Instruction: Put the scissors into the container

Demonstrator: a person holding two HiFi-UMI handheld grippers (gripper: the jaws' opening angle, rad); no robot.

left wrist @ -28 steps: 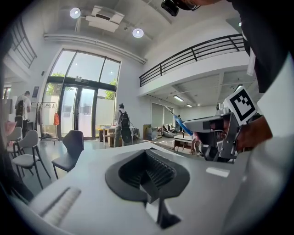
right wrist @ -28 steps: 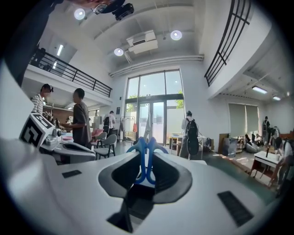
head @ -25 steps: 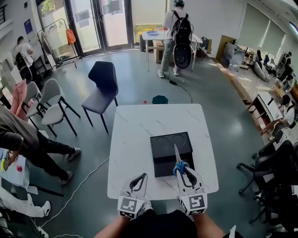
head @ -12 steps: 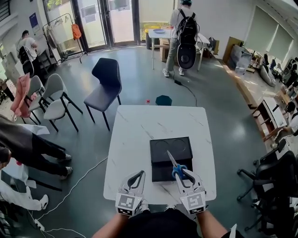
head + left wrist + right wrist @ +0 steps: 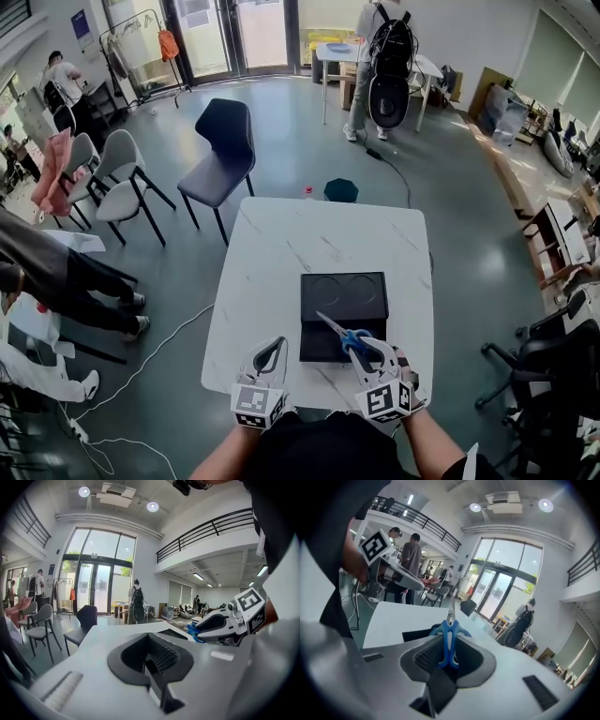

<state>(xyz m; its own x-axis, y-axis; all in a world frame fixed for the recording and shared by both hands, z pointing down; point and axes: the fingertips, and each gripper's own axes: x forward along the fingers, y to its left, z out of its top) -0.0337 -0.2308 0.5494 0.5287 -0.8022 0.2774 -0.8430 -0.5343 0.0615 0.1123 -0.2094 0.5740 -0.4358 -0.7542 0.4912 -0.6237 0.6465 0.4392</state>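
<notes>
The scissors [image 5: 349,337], their blue handles pinched in the right hand-held gripper [image 5: 368,349], hung over the near half of the black container [image 5: 343,292] on the white worktop [image 5: 281,253]. Their blades, pointing straight ahead a second before, had swung leftward. The left hand-held gripper [image 5: 269,356] was at the near edge, jaws together and empty.

Bare worktop [image 5: 281,253] lies open beyond the container [image 5: 343,298] and to its left. Above its near edge the scissors [image 5: 336,330], clamped in the right hand-held gripper [image 5: 367,349], stand in the way; the left hand-held gripper [image 5: 270,349] sits near-left of it.
</notes>
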